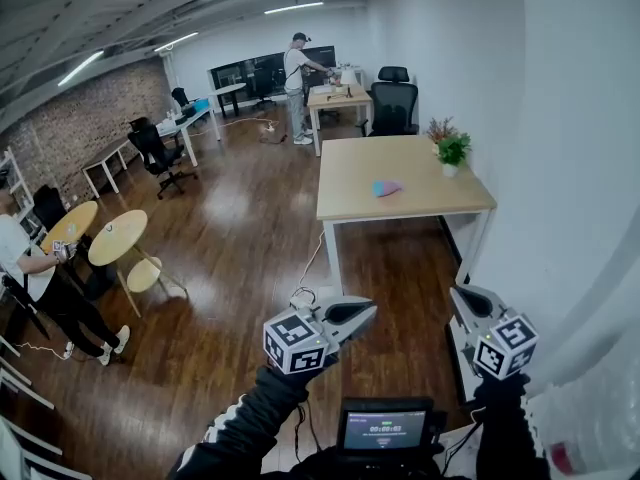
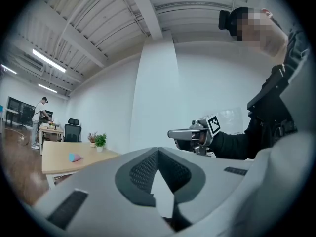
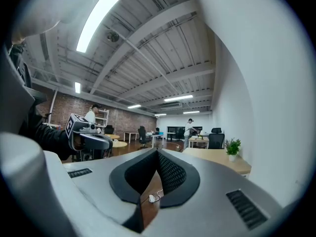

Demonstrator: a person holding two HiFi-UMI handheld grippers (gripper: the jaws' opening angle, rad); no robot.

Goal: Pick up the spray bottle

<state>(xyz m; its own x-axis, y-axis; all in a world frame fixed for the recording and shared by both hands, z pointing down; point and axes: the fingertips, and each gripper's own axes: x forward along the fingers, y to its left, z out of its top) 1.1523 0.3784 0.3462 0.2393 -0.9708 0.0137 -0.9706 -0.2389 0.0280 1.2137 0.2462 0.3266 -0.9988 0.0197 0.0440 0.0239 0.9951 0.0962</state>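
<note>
Your left gripper (image 2: pixel 158 151) is level, jaws pressed together on nothing; your right gripper (image 3: pixel 158 152) is the same, jaws closed and empty; both hang well short of the wooden table (image 1: pixel 420 203); a small pink-and-blue thing (image 1: pixel 386 187) lies on it, near the potted plant (image 1: pixel 453 151); too small to tell whether it's the spray bottle.

Head camera looks down past left gripper (image 1: pixel 368 311) and right gripper (image 1: pixel 461 296). Their own cameras face level behind the jaws; all share the wooden table (image 1: pixel 420 168).
</note>
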